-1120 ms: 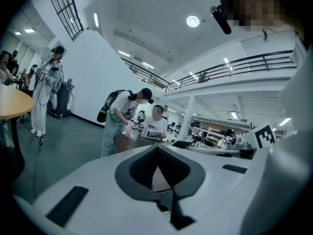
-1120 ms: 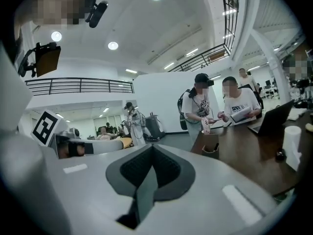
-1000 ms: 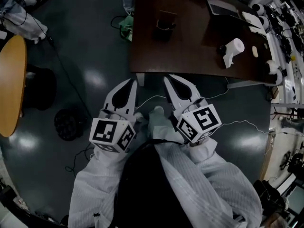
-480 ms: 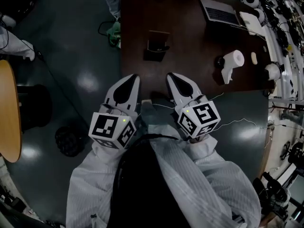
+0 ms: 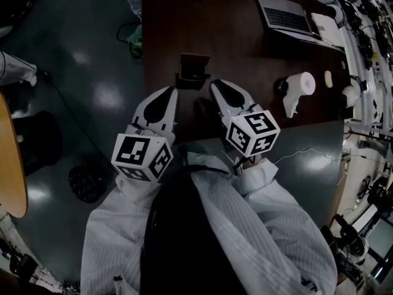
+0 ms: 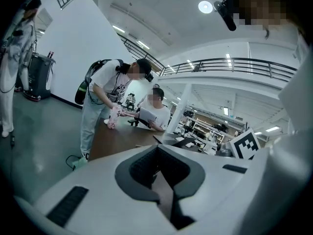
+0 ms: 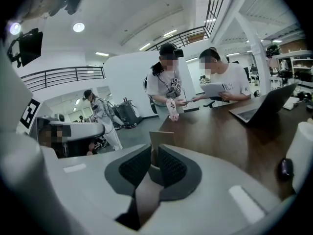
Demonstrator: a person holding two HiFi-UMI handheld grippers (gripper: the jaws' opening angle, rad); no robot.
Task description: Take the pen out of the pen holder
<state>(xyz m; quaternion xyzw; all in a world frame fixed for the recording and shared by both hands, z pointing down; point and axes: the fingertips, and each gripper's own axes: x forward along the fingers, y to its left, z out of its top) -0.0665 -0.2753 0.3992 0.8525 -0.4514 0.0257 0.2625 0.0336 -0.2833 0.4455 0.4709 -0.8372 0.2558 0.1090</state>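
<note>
The pen holder (image 5: 192, 71), a small dark box with a tan back panel, stands on the dark brown table (image 5: 245, 54) near its left edge. It also shows just past the jaw tips in the right gripper view (image 7: 161, 137). I cannot make out a pen in it. My left gripper (image 5: 170, 92) hovers at the table's near edge, just short of the holder, with its jaws together and empty (image 6: 157, 148). My right gripper (image 5: 217, 85) is beside it to the right. Its jaws have just been opening and stand a narrow gap apart with nothing between them (image 7: 154, 153).
A laptop (image 5: 284, 18) and a white hand-held device (image 5: 298, 86) lie on the table's right half. Two people (image 7: 171, 82) stand and sit at the far end with a pink bottle (image 7: 172, 109). A black stool (image 5: 86, 183) and cables (image 5: 307, 158) are on the floor.
Both grippers have moved forward from above the floor to the table's near edge, close to the pen holder. The right jaws now show a narrow gap.
</note>
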